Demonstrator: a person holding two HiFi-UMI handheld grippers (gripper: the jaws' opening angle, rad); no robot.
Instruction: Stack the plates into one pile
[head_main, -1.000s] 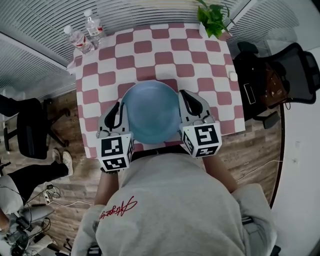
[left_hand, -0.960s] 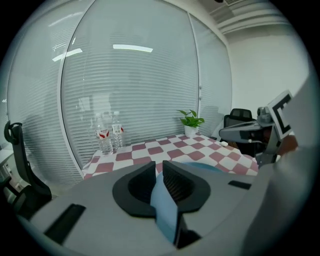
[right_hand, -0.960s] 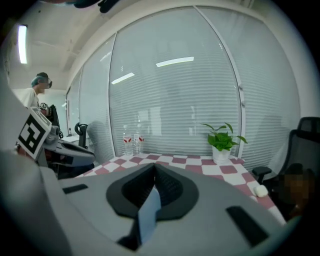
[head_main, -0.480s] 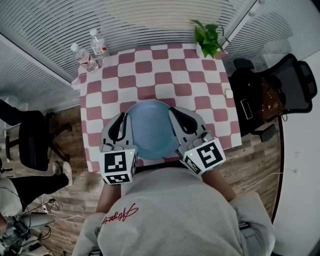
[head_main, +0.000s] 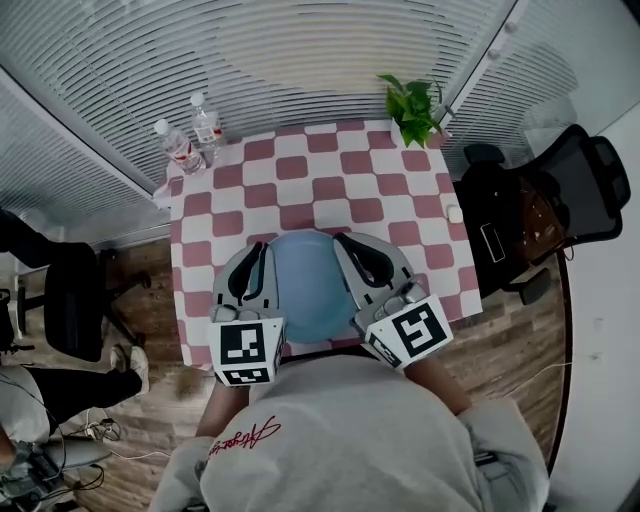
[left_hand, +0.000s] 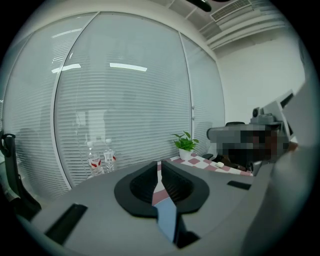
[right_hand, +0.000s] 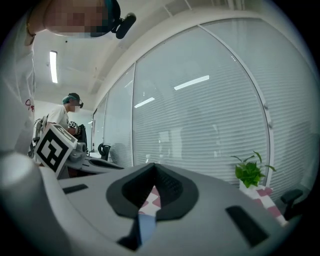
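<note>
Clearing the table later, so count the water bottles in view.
2. One bottle and another stand side by side at the table's far left corner; none looks hidden.

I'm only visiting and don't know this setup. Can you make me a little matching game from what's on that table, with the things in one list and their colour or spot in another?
Things
1. plate
2. water bottles
3. potted plant
4. tablecloth

Colour or place
a. far right corner of the table
b. red and white checks
c. light blue
d. far left corner of the table

Pairs: 1-c, 2-d, 3-a, 4-b
</note>
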